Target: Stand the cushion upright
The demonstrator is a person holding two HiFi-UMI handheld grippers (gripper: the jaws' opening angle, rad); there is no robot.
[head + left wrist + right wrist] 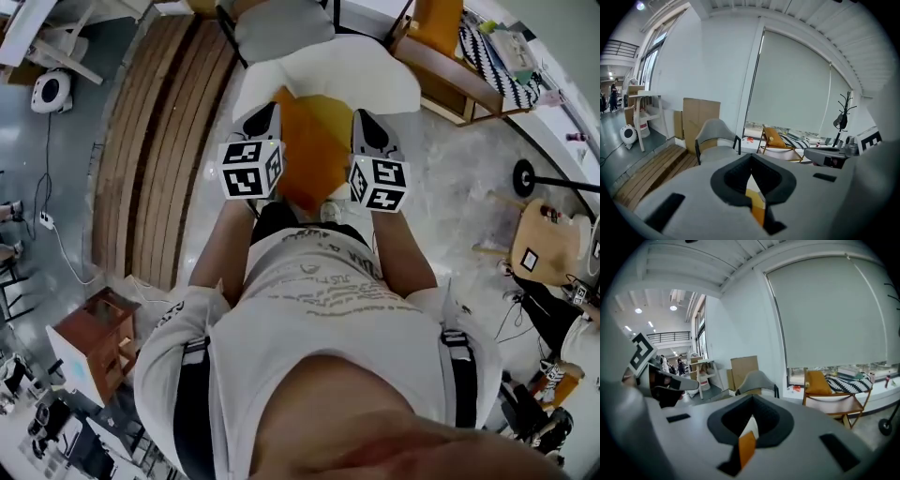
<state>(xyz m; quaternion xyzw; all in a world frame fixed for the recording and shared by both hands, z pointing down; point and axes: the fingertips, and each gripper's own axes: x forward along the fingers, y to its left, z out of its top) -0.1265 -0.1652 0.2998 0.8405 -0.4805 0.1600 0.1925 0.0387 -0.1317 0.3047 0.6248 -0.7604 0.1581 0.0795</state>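
While we stand at the white chair (375, 80), both our forearms reach out side by side over its seat, each pointing away from our body and tilted a little downward. Our left hand-held gripper (266, 117) and right hand-held gripper (367, 124) hover with jaws pressed together, holding nothing. The orange cushion (314, 141) lies on the chair's seat, showing between the two grippers.
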